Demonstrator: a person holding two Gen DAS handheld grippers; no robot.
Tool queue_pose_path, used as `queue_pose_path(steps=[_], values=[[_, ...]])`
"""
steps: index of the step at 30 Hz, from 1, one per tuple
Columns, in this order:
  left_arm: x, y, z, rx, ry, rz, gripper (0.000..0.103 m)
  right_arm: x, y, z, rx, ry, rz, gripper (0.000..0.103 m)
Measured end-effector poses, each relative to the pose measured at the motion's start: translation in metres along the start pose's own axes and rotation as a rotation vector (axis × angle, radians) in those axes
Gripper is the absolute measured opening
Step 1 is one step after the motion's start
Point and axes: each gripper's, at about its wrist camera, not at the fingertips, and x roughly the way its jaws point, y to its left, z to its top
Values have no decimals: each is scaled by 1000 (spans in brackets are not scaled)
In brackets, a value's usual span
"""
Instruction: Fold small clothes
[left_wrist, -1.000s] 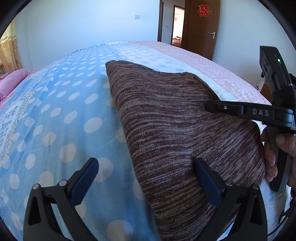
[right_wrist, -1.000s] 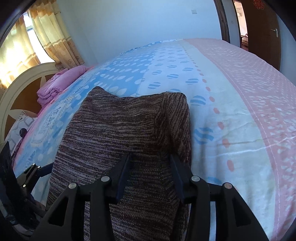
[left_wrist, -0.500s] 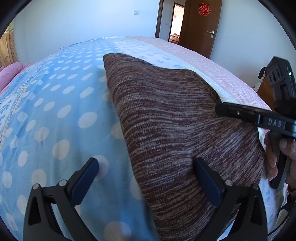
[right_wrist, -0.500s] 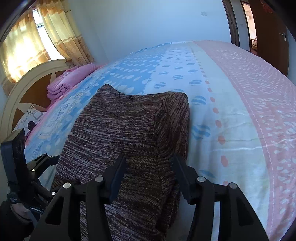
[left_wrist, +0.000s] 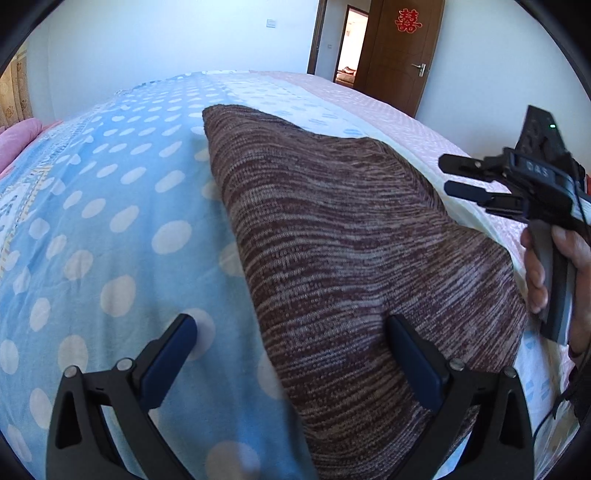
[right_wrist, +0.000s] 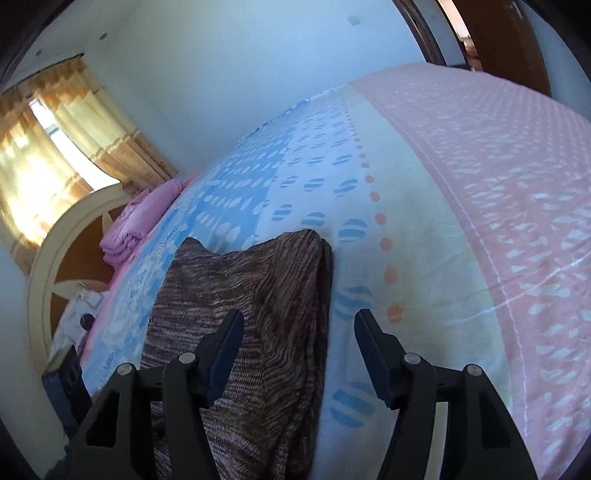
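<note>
Brown marled knit garment (left_wrist: 343, 258) lies folded near the bed's (left_wrist: 110, 206) near edge, and its loose right fold could slump open or snag a fingertip, since neither tool grips it. Left gripper (left_wrist: 291, 354) gapes wide, empty, straddling the cloth's left edge. Against the earlier frame, the right gripper (right_wrist: 299, 354) has just been opening and now sits off the cloth's right edge, holding nothing.

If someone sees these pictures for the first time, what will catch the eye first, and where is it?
First comes the brown striped knit garment, lying folded on the bed's dotted blue cover, with pink sheet to its right. Next, the open left claw low in its view, straddling the garment's left edge. At that view's right edge a hand holds the right claw, its jaws apart and empty.
</note>
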Motion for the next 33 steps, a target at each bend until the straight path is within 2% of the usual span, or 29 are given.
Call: queue_pose_path(steps=[3,11,14,17,21,23,24,25,26,28,29,33], values=[[-1,3,0,-15,-6,-23,103,12,-14,7,70,22,54,63],[-1,7,1,-35,-15,-62,103,41,-8,13,54,53,65,63],[-3,11,1,-59,-27,-100,103,58,-4,20,55,106,129,63],[-5,17,1,-91,-40,-134,101,70,-4,24,60,135,159,63],[-6,16,0,-99,-43,-152,100,85,0,28,53,173,230,63],[-6,12,0,-87,-42,-158,96,88,2,27,42,182,269,61],[-6,11,0,-79,-43,-161,90,89,3,25,39,192,294,56],[-6,8,0,-68,-44,-163,85,91,2,23,47,209,312,40],[-7,7,-1,-60,-45,-168,82,93,0,21,58,219,319,35],[-8,3,-1,-43,-46,-199,64,92,2,20,52,205,318,33],[-8,1,-1,-33,-45,-197,63,91,3,19,45,199,310,32],[-11,-3,0,-22,-50,-203,47,85,8,15,8,157,279,31]])
